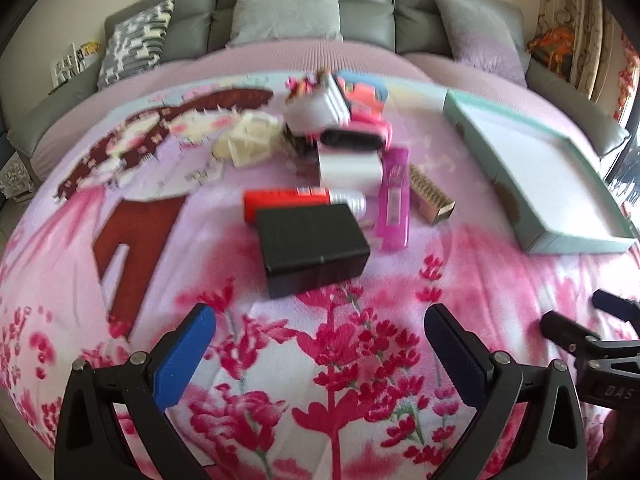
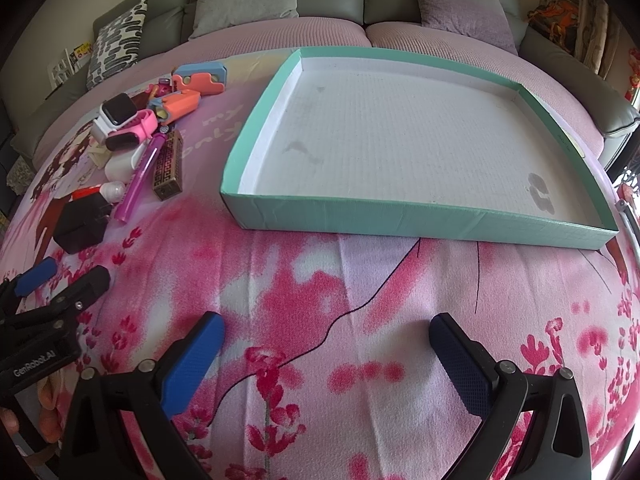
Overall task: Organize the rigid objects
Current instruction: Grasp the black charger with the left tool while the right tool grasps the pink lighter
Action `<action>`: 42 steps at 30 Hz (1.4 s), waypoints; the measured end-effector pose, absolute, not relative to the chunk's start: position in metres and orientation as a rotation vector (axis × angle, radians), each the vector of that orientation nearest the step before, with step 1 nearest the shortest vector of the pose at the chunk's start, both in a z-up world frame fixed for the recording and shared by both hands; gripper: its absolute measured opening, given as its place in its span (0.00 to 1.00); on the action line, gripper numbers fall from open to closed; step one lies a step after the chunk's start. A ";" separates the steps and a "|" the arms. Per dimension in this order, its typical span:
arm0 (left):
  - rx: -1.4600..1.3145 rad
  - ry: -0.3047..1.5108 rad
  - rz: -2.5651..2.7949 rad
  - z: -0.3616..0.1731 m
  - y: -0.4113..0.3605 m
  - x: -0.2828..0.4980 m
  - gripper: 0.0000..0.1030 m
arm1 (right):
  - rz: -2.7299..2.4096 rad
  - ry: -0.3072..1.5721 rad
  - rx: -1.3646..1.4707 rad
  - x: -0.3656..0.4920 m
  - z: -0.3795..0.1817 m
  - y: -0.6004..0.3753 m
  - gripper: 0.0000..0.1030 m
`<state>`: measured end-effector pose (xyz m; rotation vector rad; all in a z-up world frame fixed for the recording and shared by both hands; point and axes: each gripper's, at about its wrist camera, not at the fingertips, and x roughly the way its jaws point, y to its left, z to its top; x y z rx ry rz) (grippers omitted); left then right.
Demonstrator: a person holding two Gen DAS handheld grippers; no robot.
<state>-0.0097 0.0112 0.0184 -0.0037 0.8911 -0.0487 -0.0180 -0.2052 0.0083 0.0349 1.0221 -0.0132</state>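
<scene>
Both my tongs hang spread wide and empty — left tongs [image 1: 320,344], right tongs [image 2: 326,354] — over a fuzzy pink floral blanket [image 2: 320,300]. "GenRobot.AI" reads on the left tool's black body. Ahead of the left tongs lies a clutter: matte black box [image 1: 312,248], glossy magenta tube [image 1: 394,200], patterned brown carton [image 1: 432,190]. Well apart, a shallow teal cardboard tray [image 2: 420,226] with white ribbed floor sits bare.

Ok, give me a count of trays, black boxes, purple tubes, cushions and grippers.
Tray: 1
Black box: 1
Purple tube: 1
Cushions: 3
Grippers: 2, left gripper and right gripper
Total: 8
</scene>
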 end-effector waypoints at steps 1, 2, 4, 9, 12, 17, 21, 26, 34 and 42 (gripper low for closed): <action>0.000 0.878 -0.050 0.023 0.012 -0.011 1.00 | -0.015 1.019 0.037 -0.019 0.010 -0.206 1.00; 0.004 0.869 -0.054 0.028 0.015 -0.012 1.00 | -0.018 1.014 0.040 -0.020 0.013 -0.207 1.00; -0.003 0.874 -0.055 0.037 0.021 -0.010 1.00 | -0.005 0.996 0.046 -0.022 0.021 -0.206 1.00; -0.092 0.894 -0.039 0.052 0.043 -0.001 1.00 | 0.057 0.905 0.049 -0.018 0.056 -0.193 1.00; -0.142 0.916 -0.044 0.053 0.044 0.003 1.00 | 0.119 0.874 0.052 -0.005 0.073 -0.176 1.00; -0.038 0.930 -0.041 0.046 0.026 0.012 1.00 | 0.184 0.860 0.032 0.009 0.082 -0.149 1.00; -0.044 0.938 -0.045 0.038 0.025 0.017 1.00 | 0.207 0.865 0.013 0.019 0.080 -0.137 1.00; -0.055 0.935 -0.029 0.029 0.025 0.027 0.99 | 0.249 0.912 0.017 0.034 0.069 -0.127 0.89; -0.039 0.921 -0.017 0.025 0.021 0.031 0.84 | 0.296 0.954 0.033 0.056 0.056 -0.110 0.71; -0.022 0.904 0.003 0.030 0.027 0.028 0.74 | 0.350 0.989 0.047 0.067 0.044 -0.096 0.51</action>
